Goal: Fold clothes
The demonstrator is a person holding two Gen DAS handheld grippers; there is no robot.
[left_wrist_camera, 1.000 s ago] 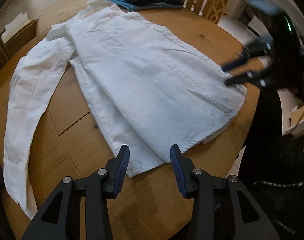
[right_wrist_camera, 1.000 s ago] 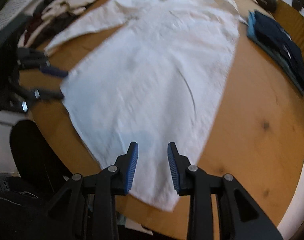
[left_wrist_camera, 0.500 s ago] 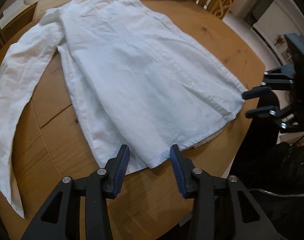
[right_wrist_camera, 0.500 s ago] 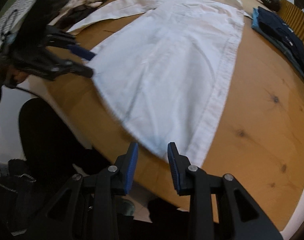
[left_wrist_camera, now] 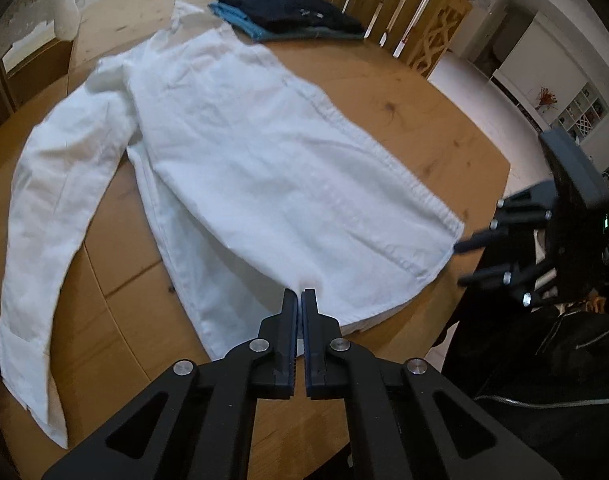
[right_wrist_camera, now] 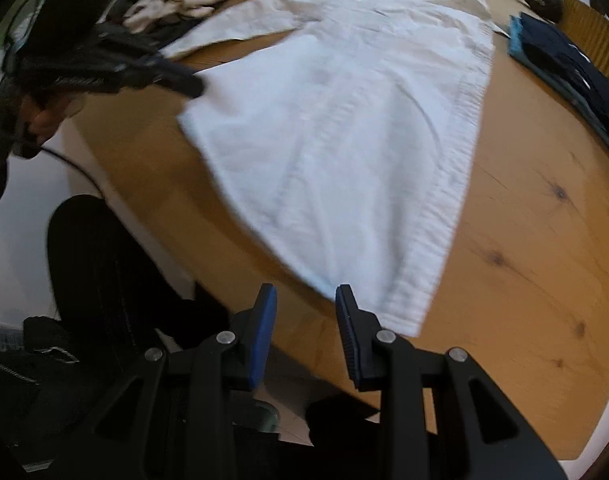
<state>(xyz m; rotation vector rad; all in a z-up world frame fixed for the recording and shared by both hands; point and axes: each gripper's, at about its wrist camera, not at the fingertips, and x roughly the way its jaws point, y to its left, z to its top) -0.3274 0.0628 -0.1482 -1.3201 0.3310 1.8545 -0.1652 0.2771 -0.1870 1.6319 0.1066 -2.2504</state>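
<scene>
A white long-sleeved shirt (left_wrist_camera: 264, 168) (right_wrist_camera: 344, 128) lies spread on the round wooden table (left_wrist_camera: 424, 120) (right_wrist_camera: 544, 248), one sleeve (left_wrist_camera: 52, 208) stretched out to the left. My left gripper (left_wrist_camera: 298, 294) is shut on the shirt's bottom hem, and the cloth puckers at its tips. In the right wrist view the left gripper (right_wrist_camera: 180, 80) shows dark and blurred at the hem's far corner. My right gripper (right_wrist_camera: 304, 296) is open at the table's edge, its tips just short of the other hem corner. It appears at the right in the left wrist view as the right gripper (left_wrist_camera: 476, 260).
A folded stack of dark blue and light blue clothes (left_wrist_camera: 288, 16) (right_wrist_camera: 564, 72) sits at the table's far side. A loose pile of garments (right_wrist_camera: 172, 4) lies beyond the sleeve. Wooden chair backs (left_wrist_camera: 384, 0) stand behind. A person's dark-clad legs (right_wrist_camera: 104, 264) are at the near edge.
My left gripper has shut on the bottom hem, having been open just before it. The right gripper has shifted along the table edge toward the hem's corner and stays open.
</scene>
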